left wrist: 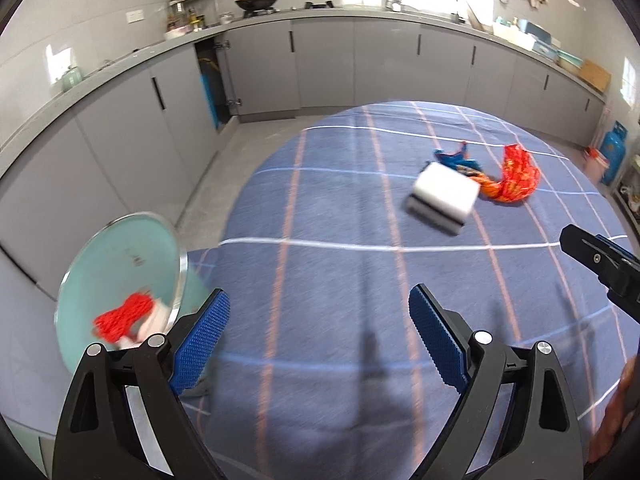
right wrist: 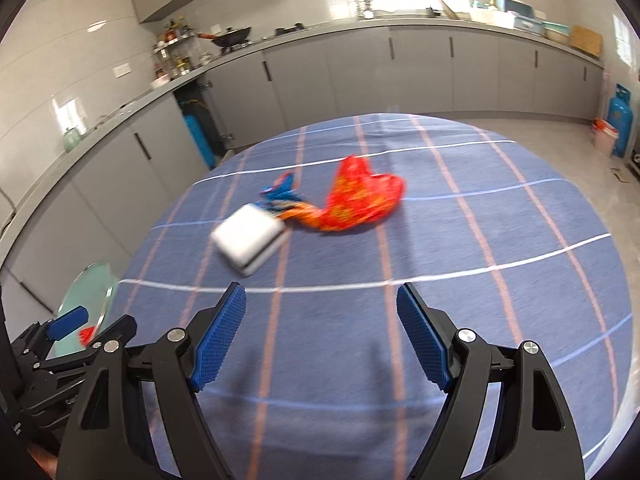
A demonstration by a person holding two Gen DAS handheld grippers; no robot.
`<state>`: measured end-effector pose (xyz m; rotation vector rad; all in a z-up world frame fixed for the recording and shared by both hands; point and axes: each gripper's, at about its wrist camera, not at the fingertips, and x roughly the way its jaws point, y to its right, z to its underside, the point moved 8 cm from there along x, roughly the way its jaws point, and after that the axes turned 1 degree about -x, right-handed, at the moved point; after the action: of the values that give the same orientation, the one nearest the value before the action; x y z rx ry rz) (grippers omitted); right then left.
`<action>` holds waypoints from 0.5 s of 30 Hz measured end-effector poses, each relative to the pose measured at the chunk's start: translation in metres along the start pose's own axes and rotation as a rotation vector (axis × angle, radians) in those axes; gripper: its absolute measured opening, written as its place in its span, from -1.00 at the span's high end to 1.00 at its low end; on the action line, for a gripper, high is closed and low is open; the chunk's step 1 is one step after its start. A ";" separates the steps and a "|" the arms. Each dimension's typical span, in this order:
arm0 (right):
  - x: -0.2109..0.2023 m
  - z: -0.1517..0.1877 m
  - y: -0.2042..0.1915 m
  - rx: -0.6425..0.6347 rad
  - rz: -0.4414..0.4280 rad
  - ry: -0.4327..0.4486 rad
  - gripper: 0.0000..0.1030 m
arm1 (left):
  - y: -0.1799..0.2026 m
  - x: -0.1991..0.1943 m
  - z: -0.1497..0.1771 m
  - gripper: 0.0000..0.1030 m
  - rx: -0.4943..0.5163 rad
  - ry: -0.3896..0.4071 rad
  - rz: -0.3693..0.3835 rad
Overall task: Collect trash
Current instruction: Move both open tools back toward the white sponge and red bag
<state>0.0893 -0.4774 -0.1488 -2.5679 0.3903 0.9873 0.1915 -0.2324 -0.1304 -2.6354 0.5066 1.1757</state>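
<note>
On a round table with a blue checked cloth (left wrist: pixel 340 280) (right wrist: pixel 480 300) lie a white block with a dark band (left wrist: pixel 442 196) (right wrist: pixel 249 240), a crumpled orange-red wrapper (left wrist: pixel 514 176) (right wrist: pixel 360 196) and a blue wrapper (left wrist: pixel 456 158) (right wrist: pixel 280 190) just behind the block. A pale green bin (left wrist: pixel 120 280) (right wrist: pixel 84 312) beside the table's left edge holds a red scrap (left wrist: pixel 124 318) and something white. My left gripper (left wrist: pixel 320 332) is open over the near cloth, nothing between its fingers. My right gripper (right wrist: pixel 320 324) is open too, short of the block.
Grey kitchen cabinets (left wrist: pixel 328 68) (right wrist: pixel 360 80) and a worktop with a wok (left wrist: pixel 256 0) run round the back. One cabinet door stands open at the left. A blue gas cylinder (left wrist: pixel 614 152) (right wrist: pixel 620 120) stands on the floor at far right.
</note>
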 end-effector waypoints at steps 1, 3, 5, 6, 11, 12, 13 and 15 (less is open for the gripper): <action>0.002 -0.002 0.005 0.005 0.004 -0.002 -0.49 | 0.006 0.003 -0.004 -0.74 0.006 0.000 0.008; 0.007 -0.008 0.017 0.012 0.014 -0.005 -0.49 | 0.016 0.009 -0.011 -0.74 0.016 0.004 0.017; 0.015 -0.015 0.026 0.014 0.025 -0.011 -0.49 | 0.028 0.018 -0.020 -0.74 0.030 0.003 0.027; 0.020 -0.020 0.031 0.020 0.026 -0.017 -0.49 | 0.034 0.023 -0.023 -0.74 0.035 -0.001 0.033; 0.042 -0.041 0.041 0.045 0.015 -0.031 -0.49 | 0.061 0.049 -0.043 -0.74 0.077 -0.009 0.054; 0.045 -0.045 0.042 0.050 0.011 -0.032 -0.49 | 0.066 0.053 -0.047 -0.74 0.084 -0.006 0.059; 0.053 -0.051 0.043 0.059 0.002 -0.037 -0.49 | 0.070 0.058 -0.051 -0.74 0.090 -0.004 0.062; 0.069 -0.060 0.044 0.074 -0.005 -0.055 -0.49 | 0.076 0.067 -0.058 -0.74 0.099 -0.010 0.061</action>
<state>0.1577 -0.5512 -0.1648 -2.4691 0.3981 1.0194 0.2427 -0.3359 -0.1466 -2.5466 0.6311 1.1495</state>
